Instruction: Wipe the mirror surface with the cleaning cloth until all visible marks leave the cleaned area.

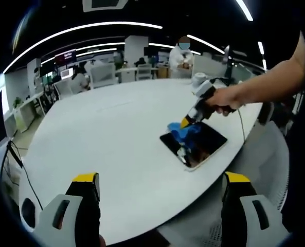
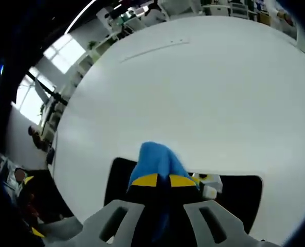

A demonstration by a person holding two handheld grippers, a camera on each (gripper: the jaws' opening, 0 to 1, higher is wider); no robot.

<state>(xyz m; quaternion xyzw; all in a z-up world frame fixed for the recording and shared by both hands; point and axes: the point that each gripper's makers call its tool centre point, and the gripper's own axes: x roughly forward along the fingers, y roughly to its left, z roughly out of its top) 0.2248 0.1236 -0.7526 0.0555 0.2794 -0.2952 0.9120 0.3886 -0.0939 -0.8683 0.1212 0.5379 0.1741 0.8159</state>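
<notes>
My right gripper (image 2: 162, 181) pinches a soft crumpled blue cloth (image 2: 156, 157) against the glossy dark rectangular mirror (image 1: 194, 142) on the smooth white table (image 1: 116, 139); left gripper (image 1: 160, 186) spread wide, empty.

The mirror (image 1: 194, 145) is dark, smooth and shiny like glass, and it shows bits of the room in it. The cleaning cloth (image 2: 157, 160) is blue, soft and a bit crumpled, with no shine. The table (image 1: 106, 139) is white, smooth and dull, and the left gripper (image 1: 160, 198) and right gripper (image 2: 162, 181) look like hard grey plastic with yellow tips.
</notes>
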